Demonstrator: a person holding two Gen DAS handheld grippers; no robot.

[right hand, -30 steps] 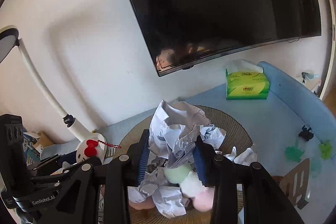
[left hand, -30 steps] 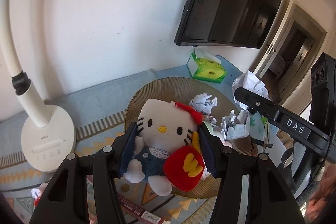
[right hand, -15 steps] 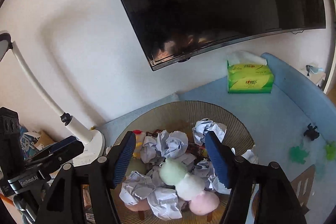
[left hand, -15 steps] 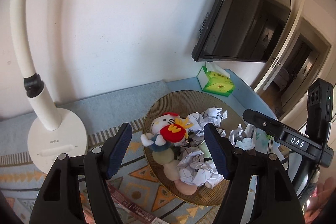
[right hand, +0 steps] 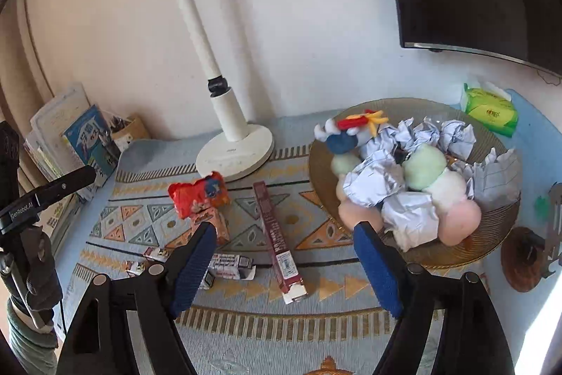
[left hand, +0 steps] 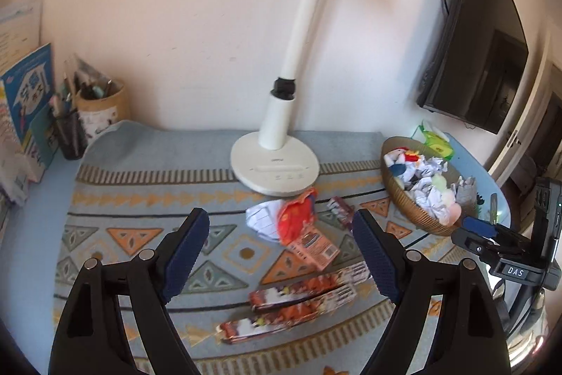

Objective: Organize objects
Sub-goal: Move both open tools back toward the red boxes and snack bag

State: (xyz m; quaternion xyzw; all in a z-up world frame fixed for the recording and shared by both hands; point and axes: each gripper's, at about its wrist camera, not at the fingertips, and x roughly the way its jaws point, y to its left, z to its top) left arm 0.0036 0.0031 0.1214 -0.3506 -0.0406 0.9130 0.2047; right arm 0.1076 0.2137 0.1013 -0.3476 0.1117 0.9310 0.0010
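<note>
In front of the right gripper (right hand: pixel 281 264), whose empty jaws are opening, one long maroon box (right hand: pixel 277 236) lies on the surface, its long axis running near to far. The left gripper (left hand: pixel 281 252), also empty and opening, faces two long snack boxes (left hand: pixel 302 304) lying left to right, then one red packet (left hand: pixel 295 220). Far right stands one basket (right hand: pixel 491 234), already holding one plush toy (right hand: pixel 342 132).
</note>
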